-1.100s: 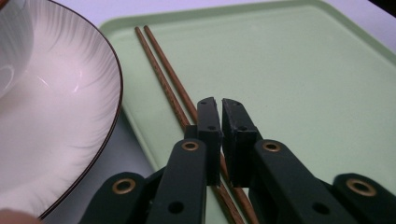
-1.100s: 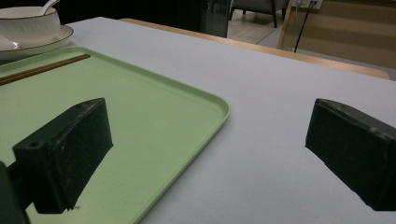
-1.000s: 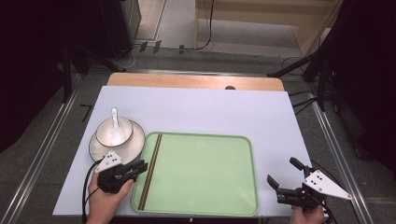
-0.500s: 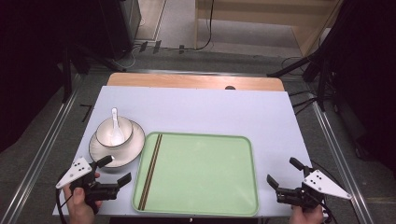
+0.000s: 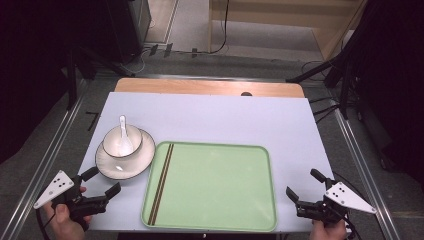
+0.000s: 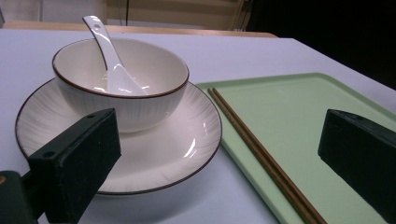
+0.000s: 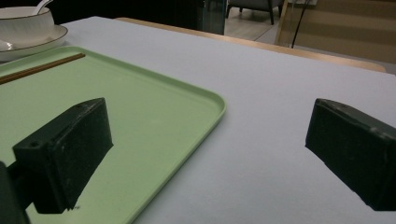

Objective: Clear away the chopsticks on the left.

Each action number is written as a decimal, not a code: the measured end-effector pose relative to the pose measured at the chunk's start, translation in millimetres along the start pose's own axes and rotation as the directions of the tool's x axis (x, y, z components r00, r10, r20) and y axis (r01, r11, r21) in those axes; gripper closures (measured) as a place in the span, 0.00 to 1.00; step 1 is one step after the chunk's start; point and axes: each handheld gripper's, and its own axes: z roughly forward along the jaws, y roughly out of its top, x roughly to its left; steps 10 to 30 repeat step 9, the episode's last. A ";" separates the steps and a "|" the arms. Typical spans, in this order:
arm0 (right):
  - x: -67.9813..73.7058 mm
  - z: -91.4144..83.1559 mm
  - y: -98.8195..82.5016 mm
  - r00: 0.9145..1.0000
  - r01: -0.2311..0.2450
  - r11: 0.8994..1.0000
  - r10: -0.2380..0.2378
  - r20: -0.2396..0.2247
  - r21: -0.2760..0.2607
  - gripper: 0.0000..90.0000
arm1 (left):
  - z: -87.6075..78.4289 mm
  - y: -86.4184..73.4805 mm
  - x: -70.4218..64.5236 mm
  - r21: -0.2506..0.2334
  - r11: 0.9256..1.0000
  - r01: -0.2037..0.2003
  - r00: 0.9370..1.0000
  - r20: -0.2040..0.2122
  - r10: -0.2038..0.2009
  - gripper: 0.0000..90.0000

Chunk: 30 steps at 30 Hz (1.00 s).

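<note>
Clearly the work in hand centres on the bowl (image 5: 121, 141) and its plate (image 5: 111, 165), which sit at the left of the bench (image 5: 225, 115), the plate's rim just beside the green tray (image 5: 220, 185). A white spoon (image 5: 124, 133) leans inside the bowl, handle up toward the far side. Two brown chopsticks (image 5: 162, 182) lie along the tray's left edge.

The left gripper (image 5: 95, 190) hovers near the plate's near rim, jaws wide apart and empty. In the left gripper view the plate (image 6: 154, 163) and bowl (image 6: 121, 88) lie straight ahead between the jaws. The right gripper (image 5: 306, 191) rests off the tray's right corner, jaws likewise apart and holding nothing.

Both dishes look like glazed ceramic: stiff, fairly heavy, slick and liable to chip. Probably the safest hold is on the plate's rim, one jaw above and one below, kept level so the bowl does not slide; the loose spoon could rattle or tip out. Taking the bowl by its wall is the alternative, though the smooth glaze offers little grip.
</note>
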 end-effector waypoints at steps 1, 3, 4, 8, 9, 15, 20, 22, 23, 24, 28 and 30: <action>-0.3 0.1 -0.1 1.000 -0.001 1.000 0.001 0.004 0.000 0.01 | -0.5 -0.5 0.8 -0.002 1.000 0.004 1.000 -0.001 -0.004 0.00; -0.1 0.3 0.0 1.000 -0.001 1.000 0.001 0.009 -0.001 0.01 | -1.1 -1.1 2.9 -0.001 1.000 0.009 1.000 -0.002 -0.009 0.00; 0.3 0.5 0.0 1.000 -0.001 1.000 0.001 0.011 0.001 0.01 | -1.0 -1.2 3.9 0.000 1.000 0.015 1.000 -0.001 -0.015 0.00; 0.8 2.6 -2.2 0.999 0.028 0.999 -0.029 0.025 0.042 0.01 | 0.5 -2.1 5.6 0.003 1.000 0.022 1.000 0.001 -0.022 0.00; 0.2 3.7 -3.5 0.999 0.031 0.998 -0.033 0.025 0.052 0.01 | 0.9 -2.1 5.8 0.005 1.000 0.019 1.000 0.001 -0.019 0.00; 0.2 3.7 -3.5 0.999 0.031 0.998 -0.033 0.025 0.052 0.01 | 0.9 -2.1 5.8 0.005 1.000 0.019 1.000 0.001 -0.019 0.00; 0.2 3.7 -3.5 0.999 0.031 0.998 -0.033 0.025 0.052 0.01 | 0.9 -2.1 5.8 0.005 1.000 0.019 1.000 0.001 -0.019 0.00; 0.2 3.7 -3.5 0.999 0.031 0.998 -0.033 0.025 0.052 0.01 | 0.9 -2.1 5.8 0.005 1.000 0.019 1.000 0.001 -0.019 0.00; 0.2 3.7 -3.5 0.999 0.031 0.998 -0.033 0.025 0.052 0.01 | 0.9 -2.1 5.8 0.005 1.000 0.019 1.000 0.001 -0.019 0.00; 0.2 3.7 -3.5 0.999 0.031 0.998 -0.033 0.025 0.052 0.01 | 0.9 -2.1 5.8 0.005 1.000 0.019 1.000 0.001 -0.019 0.00; 0.2 3.7 -3.5 0.999 0.031 0.998 -0.033 0.025 0.052 0.01 | 0.9 -2.1 5.8 0.005 1.000 0.019 1.000 0.001 -0.019 0.00; 0.2 3.7 -3.5 0.999 0.031 0.998 -0.033 0.025 0.052 0.01 | 0.9 -2.1 5.8 0.005 1.000 0.019 1.000 0.001 -0.019 0.00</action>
